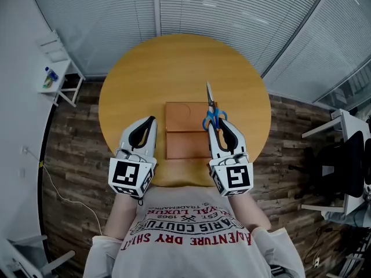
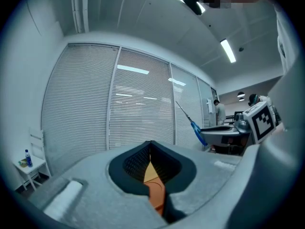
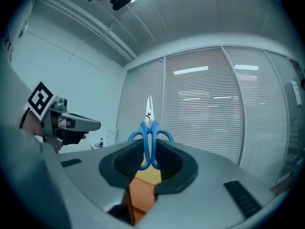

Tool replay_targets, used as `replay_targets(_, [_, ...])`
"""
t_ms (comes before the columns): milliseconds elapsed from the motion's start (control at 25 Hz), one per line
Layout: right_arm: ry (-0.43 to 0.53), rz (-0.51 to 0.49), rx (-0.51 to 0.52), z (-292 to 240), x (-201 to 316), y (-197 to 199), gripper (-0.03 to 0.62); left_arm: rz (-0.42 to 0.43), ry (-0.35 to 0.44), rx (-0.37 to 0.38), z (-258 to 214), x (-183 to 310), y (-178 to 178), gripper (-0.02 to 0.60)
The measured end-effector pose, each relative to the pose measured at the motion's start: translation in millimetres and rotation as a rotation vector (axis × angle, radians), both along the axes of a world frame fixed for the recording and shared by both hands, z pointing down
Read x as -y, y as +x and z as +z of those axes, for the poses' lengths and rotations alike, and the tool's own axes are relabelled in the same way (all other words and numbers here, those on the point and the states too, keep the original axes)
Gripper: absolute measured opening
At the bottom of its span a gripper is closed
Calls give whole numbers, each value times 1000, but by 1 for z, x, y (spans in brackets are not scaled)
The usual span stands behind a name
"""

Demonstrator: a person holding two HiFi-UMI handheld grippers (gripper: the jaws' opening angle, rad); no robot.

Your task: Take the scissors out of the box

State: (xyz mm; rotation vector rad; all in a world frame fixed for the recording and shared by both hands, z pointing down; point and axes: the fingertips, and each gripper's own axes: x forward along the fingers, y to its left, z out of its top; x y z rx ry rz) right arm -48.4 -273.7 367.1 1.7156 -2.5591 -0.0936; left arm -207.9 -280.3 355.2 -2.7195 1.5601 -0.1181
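A brown box lies flat in the middle of the round wooden table, with a seam across its top. My right gripper is shut on the blue handles of the scissors and holds them just above the box's right edge. The blades point away from me. In the right gripper view the scissors stand up between the pads, over the box. My left gripper hovers at the box's left edge, shut with nothing in it. The left gripper view shows the scissors off to the right.
A small white side table with a bottle stands at the left on the dark wooden floor. A white desk and a black chair stand at the right. Window blinds run behind the table. A cable lies on the floor at the left.
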Motion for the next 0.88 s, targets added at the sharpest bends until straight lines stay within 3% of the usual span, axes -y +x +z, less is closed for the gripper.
replay_targets(880, [-48, -9, -36, 13, 2, -19, 87, 10, -30, -32, 11, 9, -17, 11])
